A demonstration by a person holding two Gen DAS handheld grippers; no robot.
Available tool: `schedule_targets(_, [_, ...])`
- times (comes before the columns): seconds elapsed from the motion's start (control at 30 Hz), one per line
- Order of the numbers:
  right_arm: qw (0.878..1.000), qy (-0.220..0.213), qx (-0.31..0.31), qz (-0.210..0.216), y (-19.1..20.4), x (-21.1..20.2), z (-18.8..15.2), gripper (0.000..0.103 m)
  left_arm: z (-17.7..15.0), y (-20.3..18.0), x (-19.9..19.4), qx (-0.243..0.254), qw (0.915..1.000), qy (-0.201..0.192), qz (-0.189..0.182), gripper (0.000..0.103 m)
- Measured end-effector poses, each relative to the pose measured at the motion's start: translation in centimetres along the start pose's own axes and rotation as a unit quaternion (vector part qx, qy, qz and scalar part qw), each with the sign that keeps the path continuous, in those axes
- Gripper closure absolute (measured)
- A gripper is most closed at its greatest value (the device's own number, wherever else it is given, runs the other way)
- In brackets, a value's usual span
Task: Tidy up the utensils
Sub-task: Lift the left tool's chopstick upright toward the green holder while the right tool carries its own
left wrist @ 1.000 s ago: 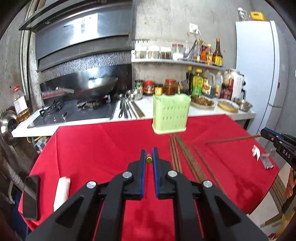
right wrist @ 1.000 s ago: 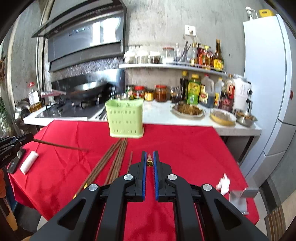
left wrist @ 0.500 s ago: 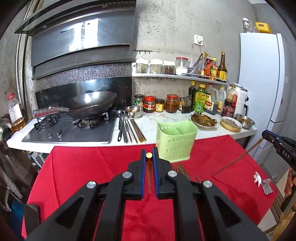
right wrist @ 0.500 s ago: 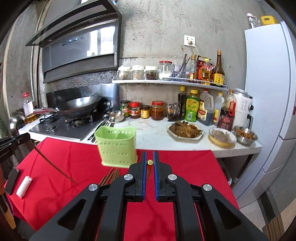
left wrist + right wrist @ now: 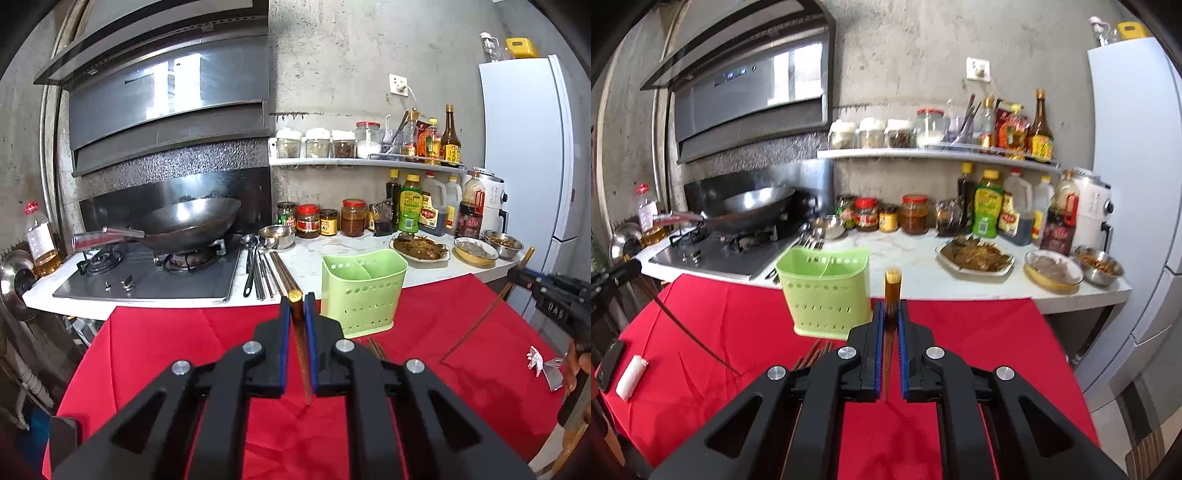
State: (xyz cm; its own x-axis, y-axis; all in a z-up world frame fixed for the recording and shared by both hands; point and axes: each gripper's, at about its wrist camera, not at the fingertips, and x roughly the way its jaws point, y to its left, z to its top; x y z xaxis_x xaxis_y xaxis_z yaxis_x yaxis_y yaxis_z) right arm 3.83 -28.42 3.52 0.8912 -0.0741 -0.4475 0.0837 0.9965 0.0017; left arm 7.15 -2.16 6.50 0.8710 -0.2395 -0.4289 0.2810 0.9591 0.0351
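My left gripper (image 5: 296,301) is shut on a brown chopstick (image 5: 300,343), its thin tip pointing down at the red tablecloth (image 5: 155,350). My right gripper (image 5: 891,306) is shut on another brown chopstick (image 5: 892,291), its butt end sticking up between the jaws. The green utensil holder (image 5: 360,291) stands at the cloth's far edge; it also shows in the right wrist view (image 5: 825,291), left of my right gripper. Several more chopsticks (image 5: 812,354) lie on the cloth in front of it. Each gripper appears in the other's view, holding its chopstick tilted.
Behind the table runs a counter with a gas hob (image 5: 147,277), a wok (image 5: 188,221), spoons and chopsticks (image 5: 262,266), jars, bottles and food dishes (image 5: 975,254). A fridge (image 5: 532,147) stands at right. A phone (image 5: 607,360) and a white roll (image 5: 631,376) lie at the cloth's left edge.
Both grippers have lifted and tilted up with their chopsticks, so the chopsticks now hang steeper. The holder sits lower and nearer in both views.
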Motion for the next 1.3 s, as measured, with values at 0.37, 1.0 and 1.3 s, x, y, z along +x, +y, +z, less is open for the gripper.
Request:
schedule_targets(0.37, [1.0, 0.006, -0.007, 0.0, 0.3, 1.0, -1.6, 0.096, -2.0, -0.6, 2.6, 0.009, 0.9995, 0.027, 0.01, 0.095])
schedule_targets(1.0, [1.0, 0.023, -0.008, -0.005, 0.3, 0.9, -3.4, 0.096, -5.1, -1.6, 5.2, 0.009, 0.9973, 0.073, 0.005, 0.096])
schedule_targets(1.3, [1.0, 0.011, -0.014, -0.005, 0.4, 0.2, -2.0, 0.096, -2.2, -2.8, 3.8, 0.015, 0.9989, 0.041, -0.013, 0.096])
